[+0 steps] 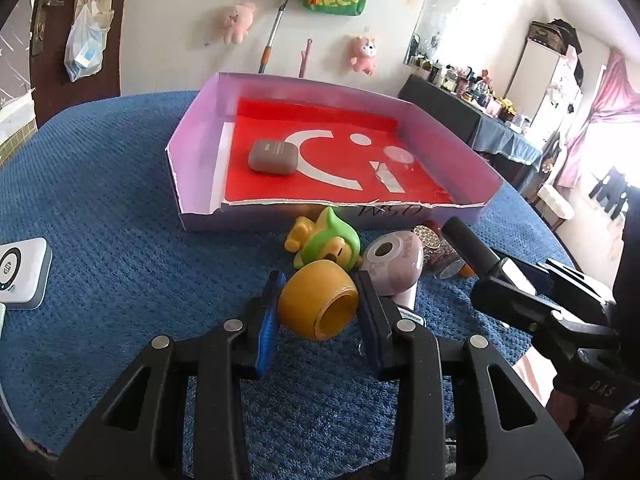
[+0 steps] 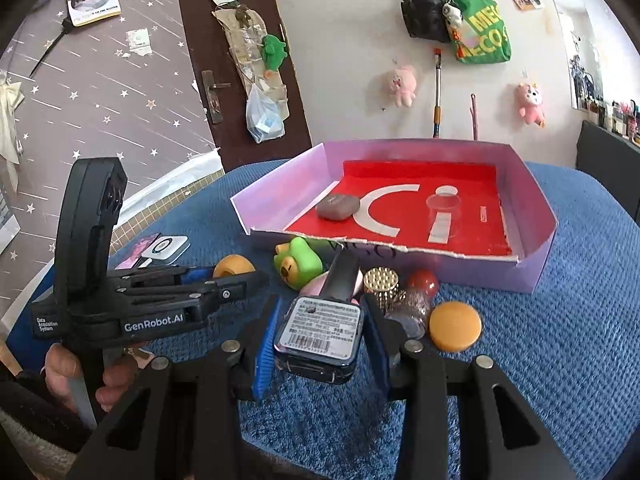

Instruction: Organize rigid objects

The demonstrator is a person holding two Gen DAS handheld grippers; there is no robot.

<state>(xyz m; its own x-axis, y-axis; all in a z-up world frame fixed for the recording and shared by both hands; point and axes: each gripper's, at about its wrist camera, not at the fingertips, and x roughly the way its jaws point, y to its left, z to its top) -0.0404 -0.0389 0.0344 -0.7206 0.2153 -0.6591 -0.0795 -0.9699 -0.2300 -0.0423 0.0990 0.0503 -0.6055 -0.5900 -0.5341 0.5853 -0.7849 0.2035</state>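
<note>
My left gripper (image 1: 320,286) is shut on an open-mouthed yellow jar (image 1: 318,306), held just above the blue cloth. In the right wrist view the same gripper (image 2: 244,276) shows at the left with the jar (image 2: 234,266). My right gripper (image 2: 322,308) is shut on a dark blue bottle (image 2: 320,332), label end toward the camera and black cap (image 2: 344,276) pointing away. A purple tray (image 1: 192,216) with a red liner lies beyond, holding a grey case (image 1: 273,156) and a clear cup (image 2: 443,212).
Before the tray lie a green-and-yellow toy (image 2: 298,262), a pink rounded thing (image 1: 394,260), a glittery bottle (image 2: 382,284), a red ball (image 2: 423,282) and an orange lid (image 2: 455,326). A white power bank (image 1: 20,272) rests at the left. A hand (image 2: 60,372) grips the left tool.
</note>
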